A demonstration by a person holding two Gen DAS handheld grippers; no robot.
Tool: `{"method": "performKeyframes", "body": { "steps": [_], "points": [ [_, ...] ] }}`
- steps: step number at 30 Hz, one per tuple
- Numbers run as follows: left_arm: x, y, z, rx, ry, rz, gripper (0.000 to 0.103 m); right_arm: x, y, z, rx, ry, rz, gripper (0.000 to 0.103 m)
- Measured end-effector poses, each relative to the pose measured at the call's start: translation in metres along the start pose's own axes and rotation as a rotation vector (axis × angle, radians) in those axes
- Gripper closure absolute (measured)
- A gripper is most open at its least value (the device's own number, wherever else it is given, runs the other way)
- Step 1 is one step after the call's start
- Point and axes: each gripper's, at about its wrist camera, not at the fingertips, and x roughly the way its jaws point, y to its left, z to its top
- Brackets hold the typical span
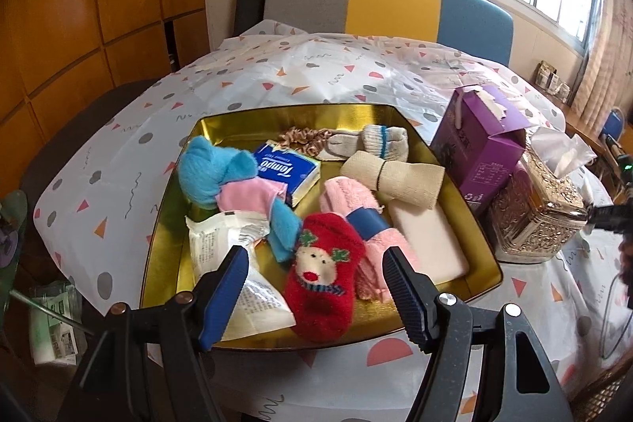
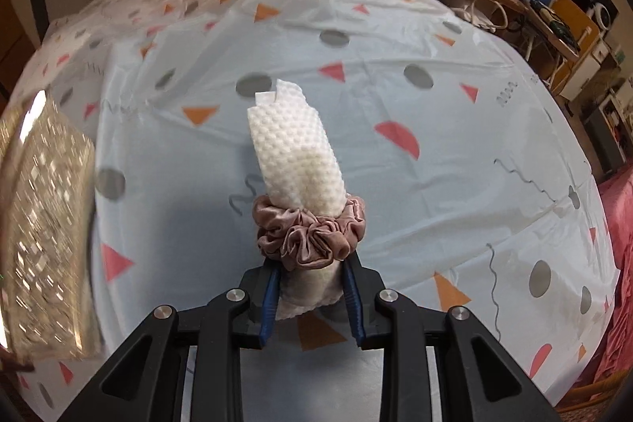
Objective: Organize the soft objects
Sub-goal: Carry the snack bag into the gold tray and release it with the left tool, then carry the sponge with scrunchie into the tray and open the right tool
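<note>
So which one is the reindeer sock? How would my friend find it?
Look in the gold tray on the spotty tablecloth. At its near edge, between the open left gripper's fingers, lies the red sock. It is the only fluffy red thing, with a cream reindeer face and a red nose.

Left tool (image 1: 316, 260) gapes empty; right tool (image 2: 310, 283) clamps narrowly.

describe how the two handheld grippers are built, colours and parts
Both look alike. The left gripper and the right gripper each have a matte black plastic frame of angled linkage arms, joined by round silver pivot bolts. Each finger carries a flat blue ribbed pad on its inner face. No cables, markings or sleeves show.
</note>
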Motion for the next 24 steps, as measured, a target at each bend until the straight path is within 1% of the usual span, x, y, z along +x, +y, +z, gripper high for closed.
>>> {"method": "performKeyframes", "body": {
  "steps": [3,8,14,19,22,24],
  "points": [
    [0.002,0.006,0.0,-0.017,0.002,0.002,0.032,-0.014,0.009,0.013,-0.027,-0.033,-0.004,0.075],
    [0.003,0.01,-0.001,-0.023,0.008,0.006,0.032,-0.035,0.025,0.036,-0.043,-0.074,0.019,0.075],
    [-0.001,0.012,0.001,-0.026,-0.004,0.019,0.032,-0.072,0.056,0.071,-0.093,-0.183,0.062,0.075],
    [-0.006,0.013,0.002,-0.024,-0.018,0.027,0.032,-0.111,0.104,0.086,-0.192,-0.291,0.154,0.075],
    [-0.007,0.014,0.002,-0.021,-0.021,0.031,0.032,-0.136,0.141,0.084,-0.273,-0.349,0.236,0.075],
    [-0.008,0.014,0.003,-0.023,-0.023,0.029,0.032,-0.15,0.168,0.076,-0.34,-0.376,0.285,0.075]
  ]
}}
